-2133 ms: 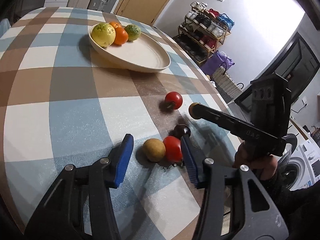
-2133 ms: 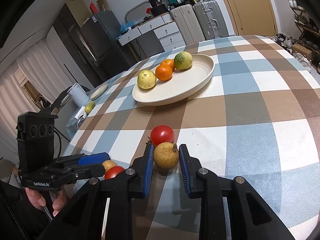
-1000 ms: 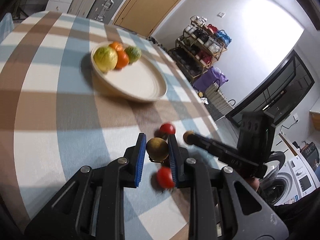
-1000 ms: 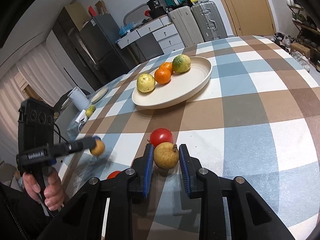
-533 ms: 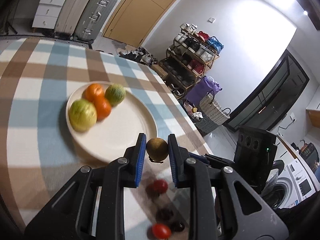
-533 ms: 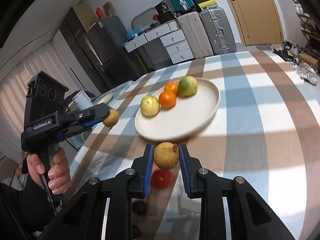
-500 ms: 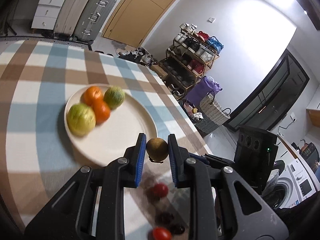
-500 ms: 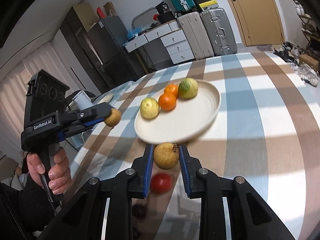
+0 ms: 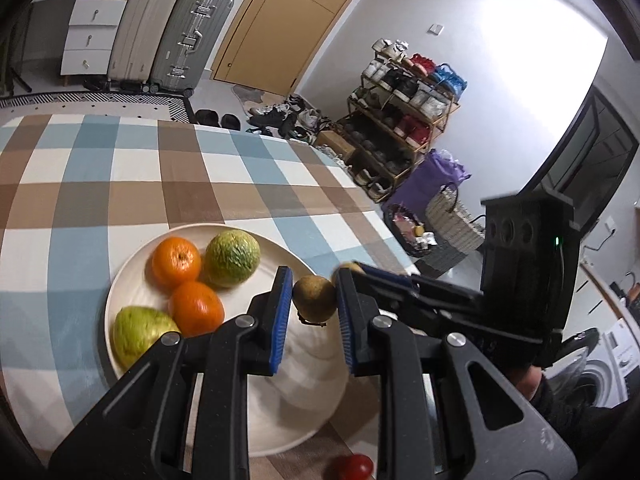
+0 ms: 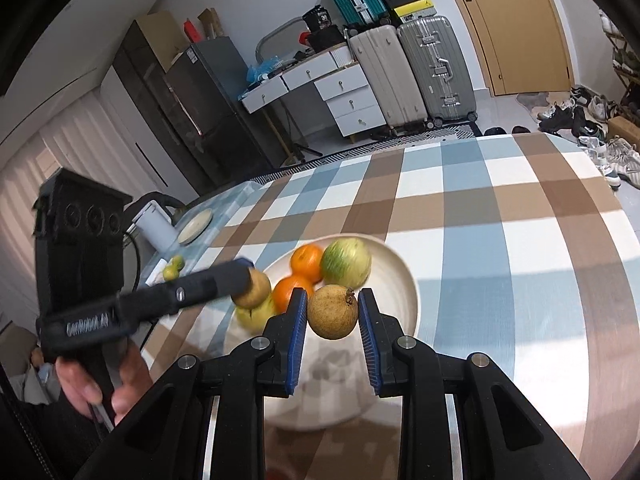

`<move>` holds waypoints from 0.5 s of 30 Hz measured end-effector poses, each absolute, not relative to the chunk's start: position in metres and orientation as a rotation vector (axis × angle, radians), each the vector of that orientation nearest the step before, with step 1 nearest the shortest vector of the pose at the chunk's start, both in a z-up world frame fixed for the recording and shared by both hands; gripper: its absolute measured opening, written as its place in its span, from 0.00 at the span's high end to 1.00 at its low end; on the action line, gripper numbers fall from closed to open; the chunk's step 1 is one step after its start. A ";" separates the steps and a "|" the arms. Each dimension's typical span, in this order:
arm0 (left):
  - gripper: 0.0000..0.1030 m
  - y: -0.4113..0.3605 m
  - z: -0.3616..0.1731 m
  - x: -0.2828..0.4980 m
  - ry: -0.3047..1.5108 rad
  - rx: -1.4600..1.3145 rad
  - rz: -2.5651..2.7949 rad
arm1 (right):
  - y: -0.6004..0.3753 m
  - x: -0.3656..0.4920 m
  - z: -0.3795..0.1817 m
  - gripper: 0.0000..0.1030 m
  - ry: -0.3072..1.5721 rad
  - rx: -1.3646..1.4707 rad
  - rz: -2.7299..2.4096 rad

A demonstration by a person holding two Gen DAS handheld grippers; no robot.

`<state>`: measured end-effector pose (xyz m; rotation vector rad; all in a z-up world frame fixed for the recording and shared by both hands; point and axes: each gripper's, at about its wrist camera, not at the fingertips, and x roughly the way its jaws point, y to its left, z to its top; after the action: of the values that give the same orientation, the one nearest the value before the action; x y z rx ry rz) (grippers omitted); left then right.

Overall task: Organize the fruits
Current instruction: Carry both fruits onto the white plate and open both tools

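Note:
My left gripper [image 9: 313, 304] is shut on a small brown fruit [image 9: 314, 298] and holds it above the cream plate [image 9: 120, 300]. The plate holds two oranges [image 9: 176, 264], a green-yellow fruit [image 9: 233, 253] and a yellow-green fruit [image 9: 140, 334]. My right gripper [image 10: 332, 316] is shut on a second brown fruit [image 10: 333, 311], also held above the plate [image 10: 400, 292]. The left gripper [image 10: 250, 284] with its fruit shows in the right wrist view, over the plate's left side. The right gripper's tip [image 9: 352, 269] shows just right of mine in the left wrist view.
A red tomato [image 9: 354, 467] lies on the checked tablecloth [image 9: 100, 184] near the plate's front edge. A small table with a saucer [image 10: 195, 220] and small green fruits [image 10: 174, 270] stands left of the table. Suitcases, drawers and a shoe rack stand behind.
Both grippers have lifted their brown fruits off the cloth and carried them forward, and now hold them over the plate. The tomatoes stayed behind on the cloth.

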<state>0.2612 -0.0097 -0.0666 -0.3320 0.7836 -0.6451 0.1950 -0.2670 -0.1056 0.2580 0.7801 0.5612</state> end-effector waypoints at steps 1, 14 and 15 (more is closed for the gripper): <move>0.81 -0.014 -0.069 0.264 0.784 -0.321 -0.640 | -0.266 0.202 -0.107 0.75 0.783 0.258 0.560; 0.81 -0.045 -0.098 0.280 0.780 -0.166 -0.544 | -0.267 0.259 -0.137 0.74 0.879 0.322 0.571; 0.81 -0.046 -0.101 0.281 0.779 -0.161 -0.542 | -0.267 0.261 -0.139 0.74 0.884 0.324 0.572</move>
<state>0.2813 -0.0461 -0.1007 -0.1611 0.7791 -0.5416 0.2609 -0.2670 -0.1386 0.3240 0.8842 0.5725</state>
